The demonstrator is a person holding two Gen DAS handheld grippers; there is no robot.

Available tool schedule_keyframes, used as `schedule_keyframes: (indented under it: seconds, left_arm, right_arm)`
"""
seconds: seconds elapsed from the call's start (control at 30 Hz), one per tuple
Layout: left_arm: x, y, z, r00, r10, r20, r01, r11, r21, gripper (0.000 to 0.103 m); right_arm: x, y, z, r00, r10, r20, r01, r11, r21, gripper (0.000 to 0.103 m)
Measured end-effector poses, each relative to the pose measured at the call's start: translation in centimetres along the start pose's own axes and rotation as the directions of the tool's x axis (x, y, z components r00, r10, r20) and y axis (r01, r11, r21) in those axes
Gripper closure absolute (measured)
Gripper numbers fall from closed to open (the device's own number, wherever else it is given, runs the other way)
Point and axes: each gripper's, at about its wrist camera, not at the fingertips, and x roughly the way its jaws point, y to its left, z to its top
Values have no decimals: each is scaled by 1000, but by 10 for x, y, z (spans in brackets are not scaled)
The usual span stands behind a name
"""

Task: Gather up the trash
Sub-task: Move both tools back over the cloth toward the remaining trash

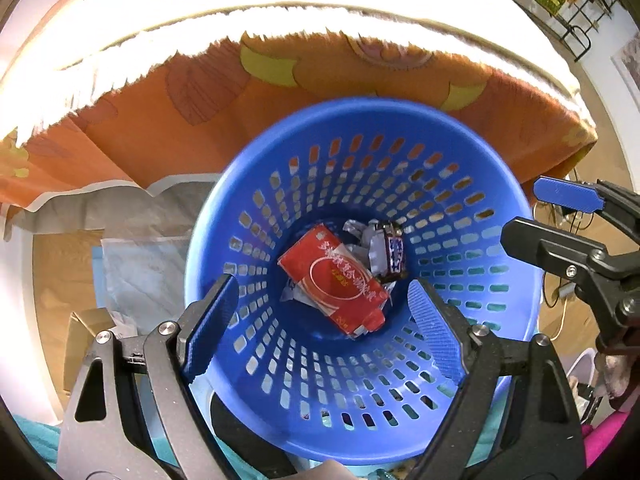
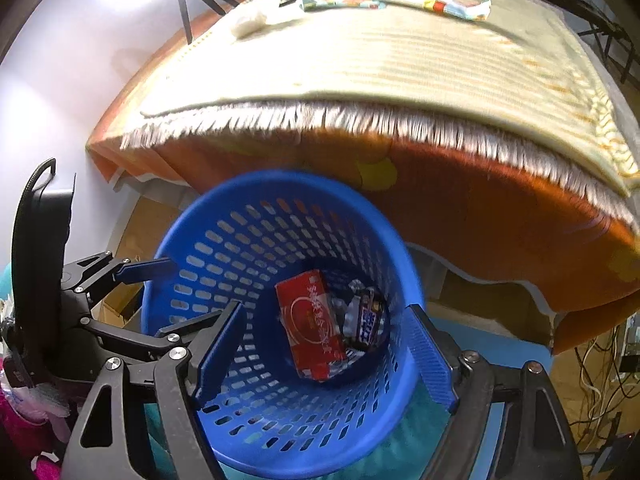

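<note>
Both hand-held grippers, left [image 1: 322,316] and right [image 2: 326,354], hang spread and empty over the blue basket [image 2: 256,200] holding a red carton [image 1: 334,280], while light, crinkly wrappers [image 2: 394,3] near the bed's [image 2: 400,64] far edge look easiest pinched mid-length.

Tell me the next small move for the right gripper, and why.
Probably lift the right gripper out of the blue basket toward the table top. Both it and the left gripper are open and empty, the red box already lies in the basket, and wrappers remain on the mat.
</note>
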Motion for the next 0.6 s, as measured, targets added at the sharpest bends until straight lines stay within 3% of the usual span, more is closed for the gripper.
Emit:
schedule_keyframes:
  seconds: [0.33,0.6]
  left_arm:
    - [-16,6,11,999,0,45,1,1000,-16,14]
    - [-40,21,48,993,21,118,-18,999,-28,14]
  right_arm:
    - [-15,-3,19,998,-18,56,19,1000,-15,20]
    - [-36,-22,49,991,-46,124,47,999,-4,20]
